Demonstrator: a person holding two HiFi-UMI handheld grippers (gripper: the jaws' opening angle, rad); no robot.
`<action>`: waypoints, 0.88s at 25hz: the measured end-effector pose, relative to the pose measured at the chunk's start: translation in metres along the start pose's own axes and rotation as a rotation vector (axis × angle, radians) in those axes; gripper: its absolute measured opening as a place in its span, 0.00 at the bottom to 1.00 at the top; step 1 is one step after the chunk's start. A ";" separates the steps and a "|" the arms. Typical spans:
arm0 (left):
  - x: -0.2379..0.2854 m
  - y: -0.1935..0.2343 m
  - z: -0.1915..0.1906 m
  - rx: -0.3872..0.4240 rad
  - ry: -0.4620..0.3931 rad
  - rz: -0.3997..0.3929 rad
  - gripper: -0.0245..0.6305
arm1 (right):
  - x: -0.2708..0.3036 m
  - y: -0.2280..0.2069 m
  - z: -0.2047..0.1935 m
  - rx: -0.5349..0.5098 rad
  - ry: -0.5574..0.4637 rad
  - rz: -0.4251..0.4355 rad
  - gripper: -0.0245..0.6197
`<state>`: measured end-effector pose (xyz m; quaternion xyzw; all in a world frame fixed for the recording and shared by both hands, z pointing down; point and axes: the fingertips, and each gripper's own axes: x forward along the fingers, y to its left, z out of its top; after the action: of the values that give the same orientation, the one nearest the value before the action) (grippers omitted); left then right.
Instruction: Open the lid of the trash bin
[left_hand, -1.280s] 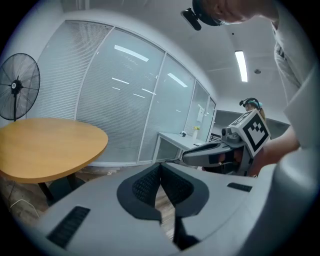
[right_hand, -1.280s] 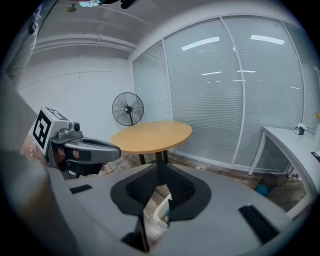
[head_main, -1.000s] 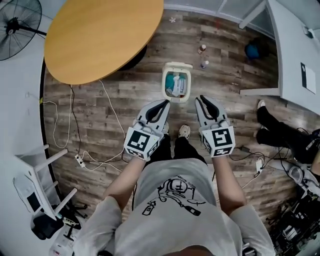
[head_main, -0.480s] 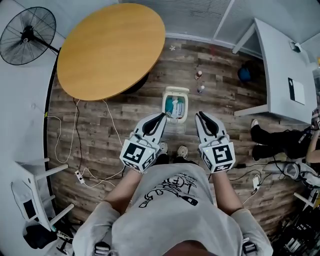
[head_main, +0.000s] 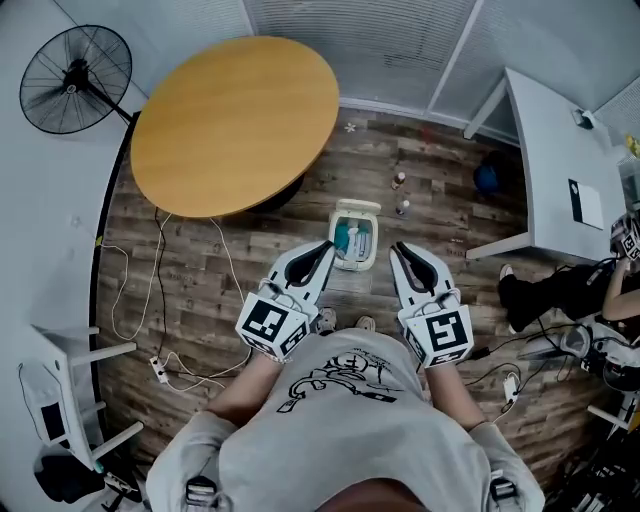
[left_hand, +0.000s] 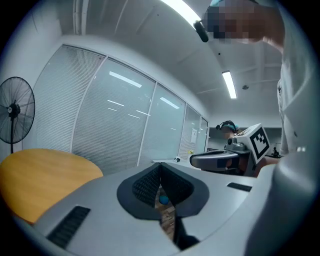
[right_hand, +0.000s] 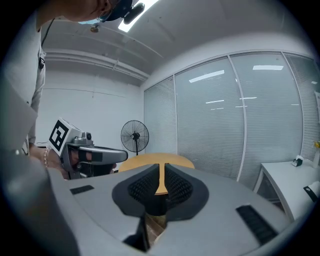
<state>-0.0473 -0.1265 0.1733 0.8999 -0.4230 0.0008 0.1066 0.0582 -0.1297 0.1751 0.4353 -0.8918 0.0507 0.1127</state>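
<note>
A small white trash bin (head_main: 355, 262) stands on the wood floor in front of my feet. Its top is open, and teal and white rubbish shows inside. Both grippers hang high above the floor, pointing roughly level, and touch nothing. In the head view my left gripper (head_main: 328, 245) overlaps the bin's left edge and my right gripper (head_main: 398, 247) sits just right of it. The left gripper (left_hand: 160, 167) has its tips together with nothing between them. The right gripper (right_hand: 161, 167) keeps a narrow slit; its jaws have just been closing and nothing is between them.
A round wooden table (head_main: 235, 120) and a standing fan (head_main: 75, 80) lie beyond at the left. A white desk (head_main: 560, 170) and a seated person's legs (head_main: 540, 285) are at the right. Cables (head_main: 165, 300) trail over the floor at the left; two small bottles (head_main: 400, 182) stand behind the bin.
Both grippers and the head camera have risen. The bin now looks smaller and farther below, and more of the room shows. The bin itself has not moved.
</note>
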 end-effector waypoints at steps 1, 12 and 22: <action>-0.003 0.000 0.004 0.007 -0.005 0.001 0.07 | -0.002 0.002 0.004 -0.002 -0.006 -0.002 0.10; -0.022 -0.010 0.031 0.052 -0.028 -0.016 0.07 | -0.021 0.011 0.038 -0.009 -0.059 -0.022 0.07; -0.023 -0.017 0.036 0.051 -0.043 -0.038 0.07 | -0.027 0.015 0.041 -0.022 -0.069 -0.035 0.05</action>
<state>-0.0518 -0.1053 0.1329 0.9100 -0.4078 -0.0097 0.0747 0.0558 -0.1074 0.1289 0.4512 -0.8878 0.0240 0.0877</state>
